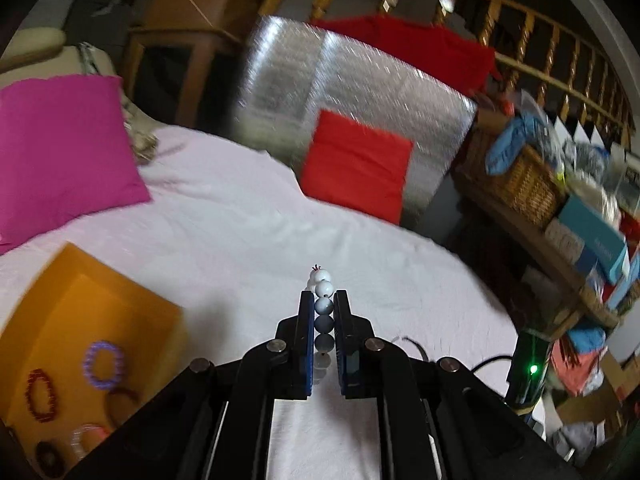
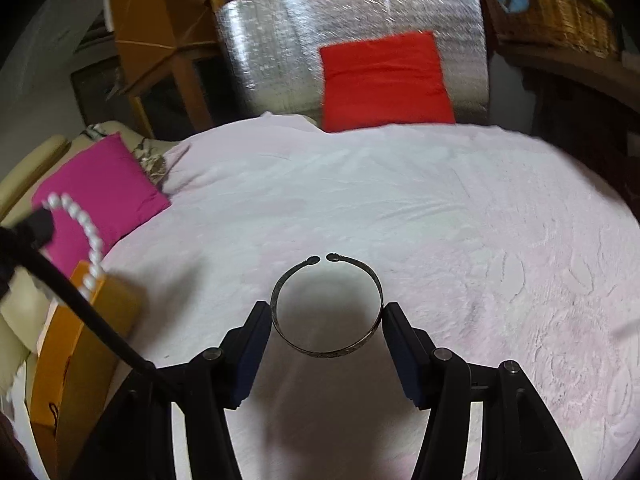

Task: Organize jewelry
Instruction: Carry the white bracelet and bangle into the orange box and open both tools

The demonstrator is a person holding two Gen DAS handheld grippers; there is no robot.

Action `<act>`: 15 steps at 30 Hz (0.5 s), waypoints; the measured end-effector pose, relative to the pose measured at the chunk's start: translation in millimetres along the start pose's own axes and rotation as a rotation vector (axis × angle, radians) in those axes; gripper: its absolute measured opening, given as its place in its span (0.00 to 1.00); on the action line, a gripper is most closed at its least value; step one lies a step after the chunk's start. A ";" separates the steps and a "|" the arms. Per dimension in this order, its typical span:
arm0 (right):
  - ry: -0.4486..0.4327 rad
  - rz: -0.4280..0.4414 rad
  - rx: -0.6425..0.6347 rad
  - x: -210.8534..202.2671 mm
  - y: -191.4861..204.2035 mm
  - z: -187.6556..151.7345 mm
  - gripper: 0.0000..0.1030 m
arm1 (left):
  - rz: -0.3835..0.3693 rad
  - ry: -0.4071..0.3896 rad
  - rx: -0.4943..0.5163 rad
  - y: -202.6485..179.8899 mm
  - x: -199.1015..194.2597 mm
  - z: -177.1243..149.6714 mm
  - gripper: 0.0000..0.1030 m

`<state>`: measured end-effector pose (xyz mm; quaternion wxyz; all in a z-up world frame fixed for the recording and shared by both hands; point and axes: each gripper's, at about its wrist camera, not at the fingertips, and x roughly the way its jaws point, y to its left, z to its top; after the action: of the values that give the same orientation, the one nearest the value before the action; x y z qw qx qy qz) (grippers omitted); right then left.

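Two pieces are mid-carry: your left tongs (image 1: 323, 300) pinch the white pearl-bead strand (image 1: 322, 308), your right tongs (image 2: 327, 312) span the dark metal cuff bangle (image 2: 326, 308). Next, lower both into the orange box (image 1: 76, 320).

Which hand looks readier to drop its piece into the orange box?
Probably the left. The left gripper is shut on a white bead string, with the orange box close beside it. The right gripper holds a metal bangle farther from that box.
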<state>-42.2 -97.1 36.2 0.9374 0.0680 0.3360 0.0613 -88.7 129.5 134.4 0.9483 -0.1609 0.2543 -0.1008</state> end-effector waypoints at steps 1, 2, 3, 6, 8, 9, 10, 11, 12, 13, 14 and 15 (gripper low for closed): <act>-0.003 0.018 -0.004 -3.7 6.7 0.3 0.59 | 0.009 -0.017 -0.011 8.6 -12.3 1.9 0.09; -0.004 0.035 -0.004 -7.5 12.0 -0.5 0.59 | 0.023 -0.024 -0.019 17.1 -23.4 3.2 0.09; -0.003 0.065 -0.007 -12.1 21.6 0.7 0.59 | 0.042 -0.028 -0.026 27.4 -35.4 4.4 0.09; 0.006 0.143 -0.046 -22.5 54.9 7.6 0.59 | 0.108 -0.033 -0.035 60.9 -70.1 9.5 0.09; 0.012 0.196 -0.087 -28.5 83.7 14.3 0.59 | 0.139 -0.030 -0.055 84.1 -91.3 11.0 0.09; 0.020 0.227 -0.112 -31.0 101.5 18.0 0.59 | 0.154 -0.025 -0.063 95.0 -100.7 9.7 0.09; 0.033 0.258 -0.134 -32.0 118.5 21.0 0.59 | 0.175 -0.021 -0.068 105.0 -108.3 7.4 0.09; 0.043 0.281 -0.151 -32.5 132.9 23.5 0.59 | 0.193 -0.016 -0.074 114.8 -114.4 4.7 0.09; 0.053 0.305 -0.170 -32.5 150.2 26.0 0.59 | 0.208 -0.011 -0.088 124.9 -119.0 1.6 0.09; 0.066 0.330 -0.194 -31.4 167.6 27.4 0.59 | 0.219 -0.007 -0.104 133.7 -122.7 -1.1 0.09; 0.083 0.351 -0.214 -29.9 182.7 27.7 0.59 | 0.232 -0.003 -0.123 144.3 -126.1 -4.2 0.09; 0.104 0.370 -0.234 -26.9 199.9 27.4 0.59 | 0.246 -0.003 -0.145 156.1 -129.6 -6.3 0.09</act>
<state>-59.2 92.8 107.6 0.8932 0.0159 0.3561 0.2741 -185.1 308.1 132.0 0.9397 -0.1967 0.2775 0.0350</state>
